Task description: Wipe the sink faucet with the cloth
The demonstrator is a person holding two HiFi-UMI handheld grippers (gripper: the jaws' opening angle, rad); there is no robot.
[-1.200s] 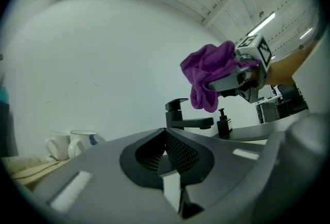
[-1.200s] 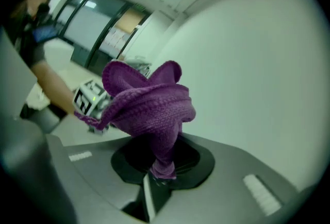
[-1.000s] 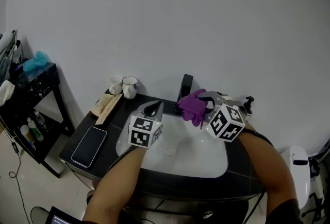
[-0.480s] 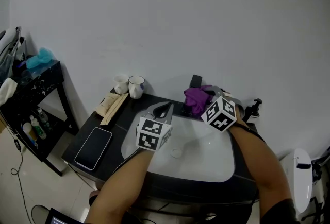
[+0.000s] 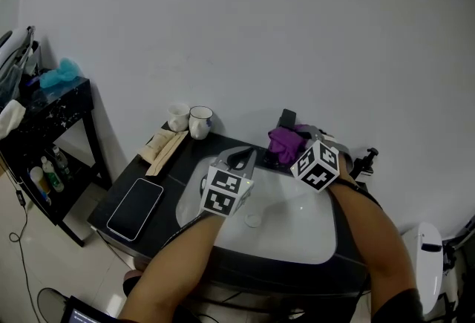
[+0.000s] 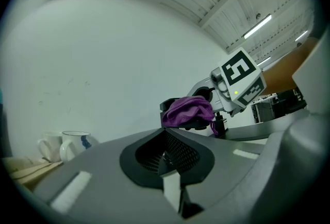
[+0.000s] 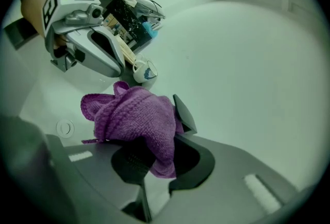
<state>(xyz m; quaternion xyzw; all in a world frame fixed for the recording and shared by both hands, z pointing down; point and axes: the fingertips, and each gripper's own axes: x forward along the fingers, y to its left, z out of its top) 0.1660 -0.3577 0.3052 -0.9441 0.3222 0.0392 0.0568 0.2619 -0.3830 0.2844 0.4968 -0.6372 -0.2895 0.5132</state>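
The purple cloth (image 5: 286, 143) is bunched in my right gripper (image 5: 295, 147), which is shut on it and presses it against the black faucet (image 5: 286, 119) behind the white sink (image 5: 293, 223). In the right gripper view the cloth (image 7: 135, 115) hangs over the jaws of the right gripper (image 7: 149, 166), with the faucet (image 7: 183, 113) just behind. My left gripper (image 5: 241, 159) hovers over the basin's left side, shut and holding nothing. The left gripper view has the left gripper (image 6: 166, 155) low in front, and beyond it the cloth (image 6: 187, 110) and the right gripper (image 6: 212, 109).
Two white cups (image 5: 190, 121) and a paper packet (image 5: 163, 145) sit at the counter's back left, a phone (image 5: 136, 208) at its front left. A small black fitting (image 5: 364, 160) stands right of the faucet. A black shelf (image 5: 44, 128) with bottles is far left.
My right gripper carried the cloth from beside the faucet's base up onto the faucet. The left gripper stayed over the basin. The head view shifted slightly.
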